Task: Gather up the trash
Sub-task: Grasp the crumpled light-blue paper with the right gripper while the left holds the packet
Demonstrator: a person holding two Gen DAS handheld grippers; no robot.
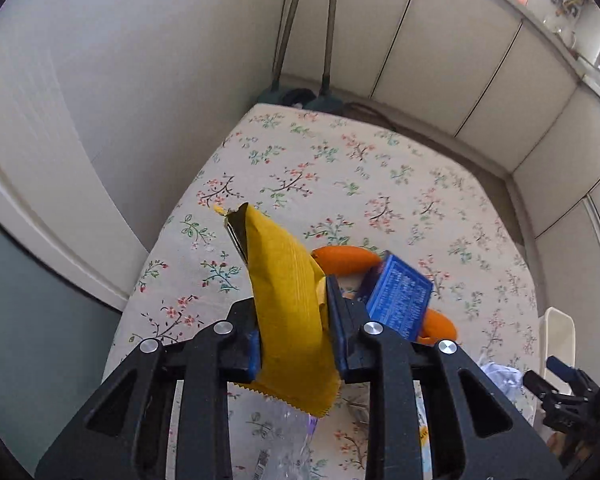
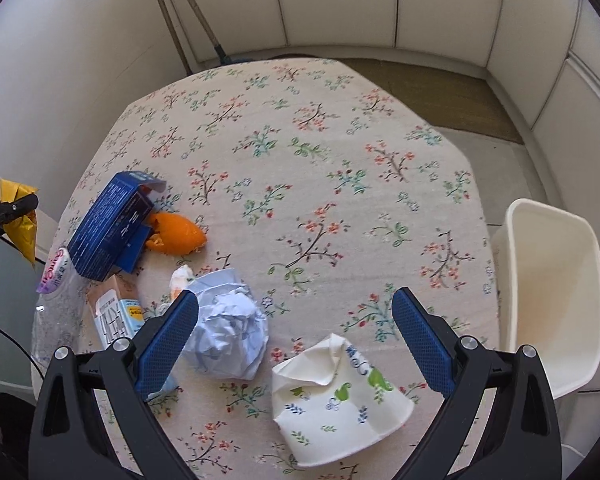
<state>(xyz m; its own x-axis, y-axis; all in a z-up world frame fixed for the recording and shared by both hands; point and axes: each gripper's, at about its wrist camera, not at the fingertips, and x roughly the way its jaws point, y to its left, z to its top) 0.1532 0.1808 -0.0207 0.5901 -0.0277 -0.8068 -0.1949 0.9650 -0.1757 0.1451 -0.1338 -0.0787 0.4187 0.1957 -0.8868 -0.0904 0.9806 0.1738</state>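
Yellow snack wrapper (image 1: pixel 288 300) hangs pinched in the left gripper (image 1: pixel 296 332), lifted clear for binning; the right gripper (image 2: pixel 296 340) gapes wide over crumpled paper (image 2: pixel 230 334).

yellow wrapper (image 1: pixel 288 304): its middle is covered by the pads of my left tool (image 1: pixel 296 344); in the right wrist view only a scrap shows at the left edge.
orange peel (image 1: pixel 342 258): partly hidden behind the blue box (image 1: pixel 398 300) and my tool's finger.
clear plastic bottle (image 2: pixel 56 312): cut off at the left; its label print is too small to read.
small carton (image 2: pixel 116 312): lower end hidden behind my right tool (image 2: pixel 296 338).
white bin (image 2: pixel 552 292): its near end is covered by my right tool's arm.
windowsill clutter (image 1: pixel 566 0): too small to tell.
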